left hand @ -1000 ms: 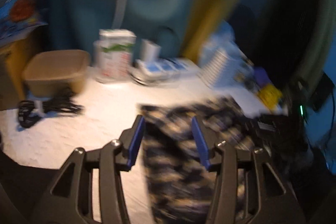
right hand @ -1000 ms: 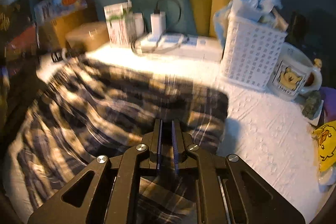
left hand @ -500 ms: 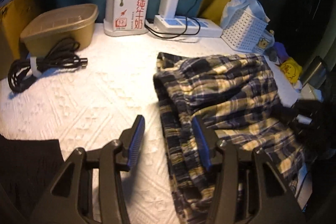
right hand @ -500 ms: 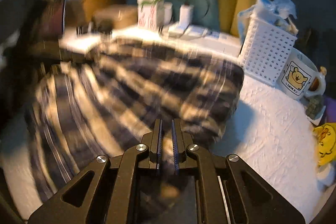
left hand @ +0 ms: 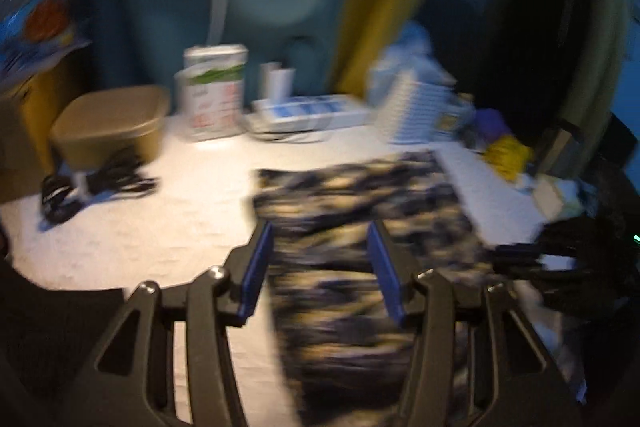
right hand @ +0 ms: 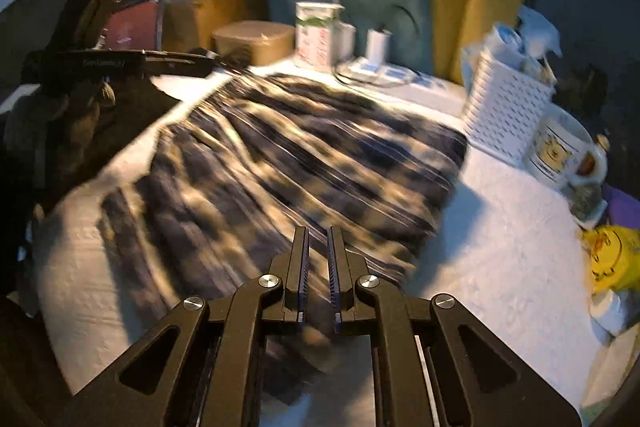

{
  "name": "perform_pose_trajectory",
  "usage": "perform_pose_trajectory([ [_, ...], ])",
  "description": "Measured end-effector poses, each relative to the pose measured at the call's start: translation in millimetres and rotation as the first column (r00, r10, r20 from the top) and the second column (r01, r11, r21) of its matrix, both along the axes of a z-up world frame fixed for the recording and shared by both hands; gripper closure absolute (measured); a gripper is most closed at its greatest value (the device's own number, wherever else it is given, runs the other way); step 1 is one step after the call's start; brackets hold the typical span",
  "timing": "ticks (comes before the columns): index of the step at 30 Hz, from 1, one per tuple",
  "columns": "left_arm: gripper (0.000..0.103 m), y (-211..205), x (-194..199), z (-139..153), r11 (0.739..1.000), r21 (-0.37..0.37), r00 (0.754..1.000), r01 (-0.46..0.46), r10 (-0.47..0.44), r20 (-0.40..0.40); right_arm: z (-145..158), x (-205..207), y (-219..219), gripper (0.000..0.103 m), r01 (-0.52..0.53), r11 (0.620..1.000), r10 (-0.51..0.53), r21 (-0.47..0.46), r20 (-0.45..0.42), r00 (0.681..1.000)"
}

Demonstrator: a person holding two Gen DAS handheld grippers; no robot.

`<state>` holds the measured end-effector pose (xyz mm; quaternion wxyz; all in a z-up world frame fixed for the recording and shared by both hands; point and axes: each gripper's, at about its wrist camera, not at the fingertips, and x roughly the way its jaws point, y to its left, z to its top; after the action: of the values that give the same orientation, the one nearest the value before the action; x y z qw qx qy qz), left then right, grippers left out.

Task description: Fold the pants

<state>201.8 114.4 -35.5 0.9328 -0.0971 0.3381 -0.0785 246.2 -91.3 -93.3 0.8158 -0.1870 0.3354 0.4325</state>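
Navy and tan plaid pants [right hand: 304, 163] lie spread on the white textured table [right hand: 500, 251]; they also show blurred in the left wrist view [left hand: 360, 227]. My right gripper [right hand: 318, 247] is shut on the near edge of the pants, with cloth pinched between its pads. My left gripper [left hand: 320, 243] is open, its blue pads on either side of the pants' left part, above the cloth. The right gripper shows as a dark shape at the right of the left wrist view [left hand: 560, 263].
Along the back stand a tan tub [left hand: 112, 123], a milk carton [left hand: 214, 99], a power strip with charger [left hand: 308, 113] and a white basket [right hand: 508, 107]. A mug [right hand: 560, 151] and a yellow toy [right hand: 612, 255] sit at the right. A black cable [left hand: 88, 183] lies left.
The right gripper keeps hold of the pants and has pulled them flatter across the table. The left gripper has swung and lifted, staying open; its view is blurred by motion.
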Motion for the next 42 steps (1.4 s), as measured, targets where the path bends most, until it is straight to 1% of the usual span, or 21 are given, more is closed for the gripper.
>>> perform_pose_trajectory([
  [2,0.053,-25.7,-1.4,-4.0,0.995,-0.013,0.995,0.100,-0.100,-0.018,-4.6,-2.0,8.7,0.093,-0.023,1.000,0.023,-0.012,-0.025,0.999],
  [4,0.053,-43.3,1.0,-14.8,0.990,0.009,0.988,0.144,-0.144,-0.056,-18.6,-5.9,17.9,0.093,-0.031,0.997,0.028,-0.065,-0.043,0.999],
  [5,0.053,-49.6,2.3,-24.2,0.988,0.022,0.985,0.154,-0.152,-0.083,-23.9,-6.1,20.0,0.093,-0.035,0.996,0.030,-0.079,-0.054,0.998],
  [7,0.053,-51.5,5.2,-45.4,0.989,0.019,0.978,0.149,-0.145,-0.149,-37.8,-10.9,19.4,0.093,-0.040,0.993,0.032,-0.112,-0.076,0.997],
  [8,0.053,-49.8,6.5,-53.7,0.990,0.011,0.976,0.138,-0.134,-0.175,-38.9,-13.2,16.4,0.093,-0.038,0.994,0.032,-0.105,-0.067,0.997],
  [10,0.053,-44.4,3.0,-65.6,0.991,-0.015,0.971,0.132,-0.132,-0.198,-38.0,-18.5,7.6,0.093,-0.039,0.995,0.032,-0.095,-0.067,0.997],
  [11,0.053,-41.9,-0.3,-67.8,0.991,-0.026,0.971,0.134,-0.137,-0.195,-36.6,-20.1,4.0,0.093,-0.038,0.995,0.032,-0.092,-0.070,0.997],
  [16,0.053,-37.5,-8.9,-64.9,0.991,-0.017,0.974,0.133,-0.134,-0.182,-36.4,-28.9,-13.2,0.093,-0.039,0.994,0.031,-0.104,-0.079,0.996],
  [19,0.053,-29.3,-11.4,-56.7,0.992,-0.011,0.978,0.123,-0.123,-0.169,-37.0,-43.0,-25.4,0.093,-0.045,0.993,0.037,-0.113,-0.077,0.996],
  [21,0.053,-19.5,-11.1,-50.9,0.993,-0.001,0.981,0.116,-0.115,-0.159,-35.3,-47.9,-32.1,0.092,-0.050,0.991,0.040,-0.127,-0.083,0.996],
  [22,0.053,-16.3,-12.8,-44.2,0.995,0.020,0.985,0.103,-0.099,-0.145,-32.9,-47.6,-34.6,0.092,-0.051,0.989,0.038,-0.137,-0.096,0.995],
  [24,0.052,-9.0,-14.7,-33.5,0.995,0.044,0.990,0.089,-0.084,-0.116,-24.7,-47.4,-43.8,0.091,-0.047,0.989,0.034,-0.140,-0.094,0.995],
  [25,0.052,-5.2,-13.6,-28.5,0.995,0.051,0.992,0.082,-0.076,-0.101,-16.8,-42.4,-48.3,0.090,-0.029,0.991,0.020,-0.129,-0.072,0.997],
  [26,0.052,-1.1,-10.7,-23.0,0.996,0.061,0.994,0.069,-0.064,-0.086,-13.8,-39.6,-53.3,0.083,-0.012,0.993,0.005,-0.119,-0.059,0.998],
  [27,0.053,2.0,-6.2,-18.7,0.996,0.073,0.996,0.056,-0.051,-0.075,-9.1,-31.0,-57.0,0.072,0.016,0.994,-0.021,-0.104,-0.047,0.999],
  [28,0.053,5.4,0.5,-14.2,0.995,0.086,0.997,0.044,-0.038,-0.063,-4.1,-19.1,-61.0,0.068,0.049,0.995,-0.052,-0.085,-0.038,0.998],
  [29,0.053,7.1,6.7,-11.9,0.995,0.091,0.998,0.039,-0.034,-0.055,-0.6,-8.6,-63.9,0.066,0.075,0.995,-0.077,-0.068,-0.032,0.997],
  [33,0.052,13.6,40.8,-10.9,0.993,0.121,0.999,0.008,-0.003,-0.048,12.4,46.4,-65.4,0.066,0.164,0.986,-0.164,0.009,-0.025,0.986],
  [36,0.052,19.3,62.2,-17.7,0.992,0.122,0.998,-0.007,0.015,-0.063,15.4,89.1,-57.0,0.066,0.196,0.980,-0.194,0.044,-0.050,0.980],
  [39,0.053,26.5,74.9,-27.9,0.995,0.100,0.996,-0.020,0.028,-0.080,13.6,121.9,-46.9,0.066,0.202,0.978,-0.197,0.056,-0.080,0.977],
  [42,0.053,32.8,81.7,-39.6,0.997,0.076,0.994,-0.031,0.038,-0.102,3.2,148.3,-35.4,0.066,0.204,0.978,-0.199,0.038,-0.102,0.975],
])
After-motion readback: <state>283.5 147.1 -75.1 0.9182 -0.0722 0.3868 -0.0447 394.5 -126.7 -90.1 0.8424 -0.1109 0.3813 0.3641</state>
